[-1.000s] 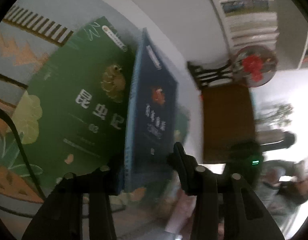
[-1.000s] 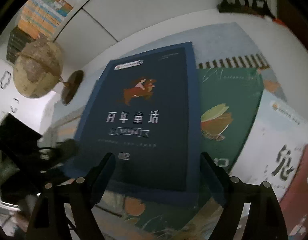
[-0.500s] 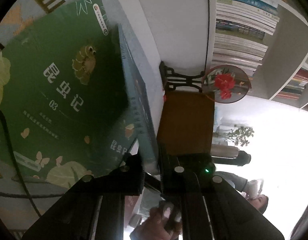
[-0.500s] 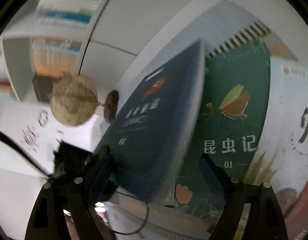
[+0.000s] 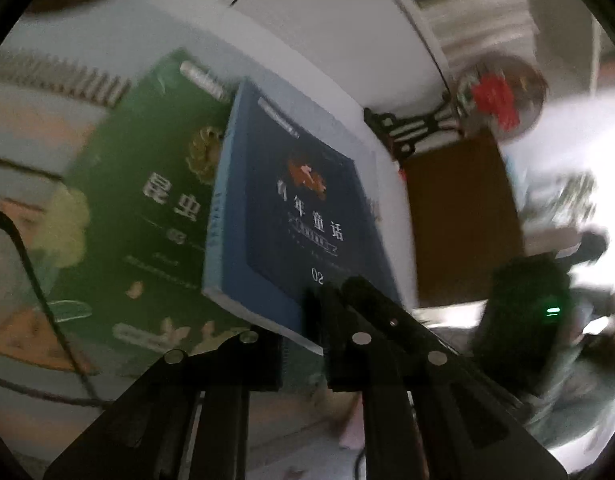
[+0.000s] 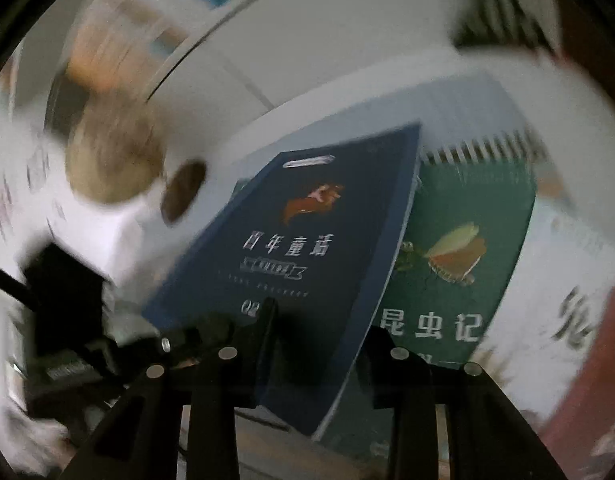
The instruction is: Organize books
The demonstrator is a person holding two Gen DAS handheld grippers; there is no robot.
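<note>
Two green insect books (image 6: pixel 459 264) lie flat on the patterned mat (image 5: pixel 31 128), and the dark blue fairy-tale book (image 5: pixel 303 216) is tilted above them. The left gripper (image 5: pixel 307 344) pinches its lower edge. The right gripper (image 6: pixel 319 340) is closing its jaws around the same book's lower corner.

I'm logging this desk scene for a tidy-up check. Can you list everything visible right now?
Dark blue book: one, tilted up off the desk, gripped at its lower edge.
Green books: two, flat beneath and beside the blue one, one per view.
White book: one, right of the green, partly cut off.
Globe: one, tan, blurred, behind left.
Round ornament: one, red flowers, on a black stand.
Shelved books: several, pale, background.
Left hand-held gripper: black, shut on the blue book.
Right hand-held gripper: black, jaws closing on the blue book.
</note>
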